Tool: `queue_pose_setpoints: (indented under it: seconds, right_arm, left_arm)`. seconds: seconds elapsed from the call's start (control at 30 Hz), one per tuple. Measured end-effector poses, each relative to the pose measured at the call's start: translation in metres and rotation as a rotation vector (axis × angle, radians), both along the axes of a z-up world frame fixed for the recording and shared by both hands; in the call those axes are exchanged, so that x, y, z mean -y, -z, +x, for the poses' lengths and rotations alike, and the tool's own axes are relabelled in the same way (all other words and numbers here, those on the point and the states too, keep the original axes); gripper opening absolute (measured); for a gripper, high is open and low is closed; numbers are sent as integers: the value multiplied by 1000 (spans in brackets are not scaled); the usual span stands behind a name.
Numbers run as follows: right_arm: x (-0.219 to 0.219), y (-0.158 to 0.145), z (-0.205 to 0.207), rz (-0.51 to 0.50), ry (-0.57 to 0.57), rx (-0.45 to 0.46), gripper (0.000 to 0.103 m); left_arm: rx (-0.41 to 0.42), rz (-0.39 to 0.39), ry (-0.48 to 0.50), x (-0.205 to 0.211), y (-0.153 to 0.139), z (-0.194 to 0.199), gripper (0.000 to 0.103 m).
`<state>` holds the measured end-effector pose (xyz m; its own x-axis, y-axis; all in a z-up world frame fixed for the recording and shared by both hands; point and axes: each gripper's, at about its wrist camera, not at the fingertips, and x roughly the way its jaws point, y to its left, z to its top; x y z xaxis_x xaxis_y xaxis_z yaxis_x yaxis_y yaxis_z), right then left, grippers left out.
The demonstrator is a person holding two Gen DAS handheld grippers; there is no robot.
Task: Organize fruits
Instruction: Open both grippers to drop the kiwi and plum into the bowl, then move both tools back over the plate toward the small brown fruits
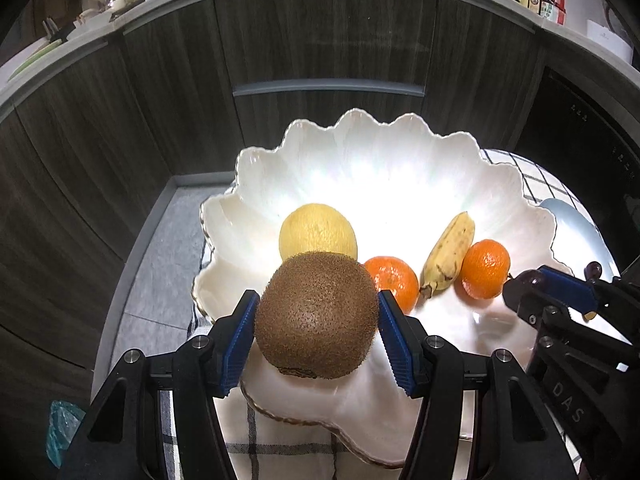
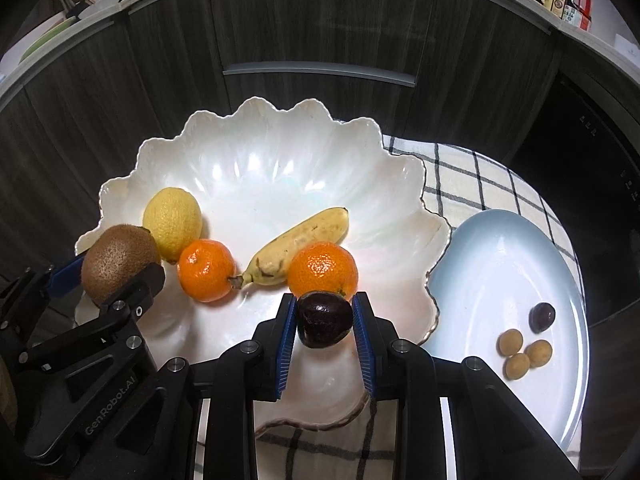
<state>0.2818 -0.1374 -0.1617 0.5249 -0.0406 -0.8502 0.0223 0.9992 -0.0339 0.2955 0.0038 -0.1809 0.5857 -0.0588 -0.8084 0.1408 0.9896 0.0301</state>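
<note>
My left gripper (image 1: 317, 312) is shut on a brown kiwi (image 1: 316, 316) and holds it above the near left part of the white scalloped bowl (image 1: 360, 152). My right gripper (image 2: 324, 320) is shut on a dark plum (image 2: 323, 319) above the bowl's near edge (image 2: 280, 144). In the bowl lie a lemon (image 2: 173, 222), a small banana (image 2: 298, 246) and two mandarins (image 2: 206, 270) (image 2: 323, 270). The left gripper with the kiwi (image 2: 118, 262) shows at the left of the right wrist view. The right gripper (image 1: 560, 292) shows at the right of the left wrist view.
A pale blue plate (image 2: 500, 256) to the right of the bowl holds another dark plum (image 2: 542, 317) and three small tan fruits (image 2: 520, 354). Both dishes rest on a checked cloth (image 2: 460, 172) over a small round table. Dark cabinet fronts (image 2: 320, 40) stand behind.
</note>
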Motion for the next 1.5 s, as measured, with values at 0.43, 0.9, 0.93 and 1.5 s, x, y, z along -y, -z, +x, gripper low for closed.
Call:
queue_pose_setpoints:
  seconds: [0.43,0.9,0.93,1.5]
  right_arm:
    - [11,-10,-3,-46,59,39,73]
    - [49,-46,-27,-61,154,115,83]
    - [55,-50,-31,-64,162,123,83]
    - [173,-73,-92,-109,350,149,83]
  left_arm:
    - [67,56,-39,-4,-13,-4,91]
    - [112,8,-27,17,-43,-20,103]
    - [117,2,-16,25,-47,-22,103]
    - [159,-29,185,147,-74,-55,103]
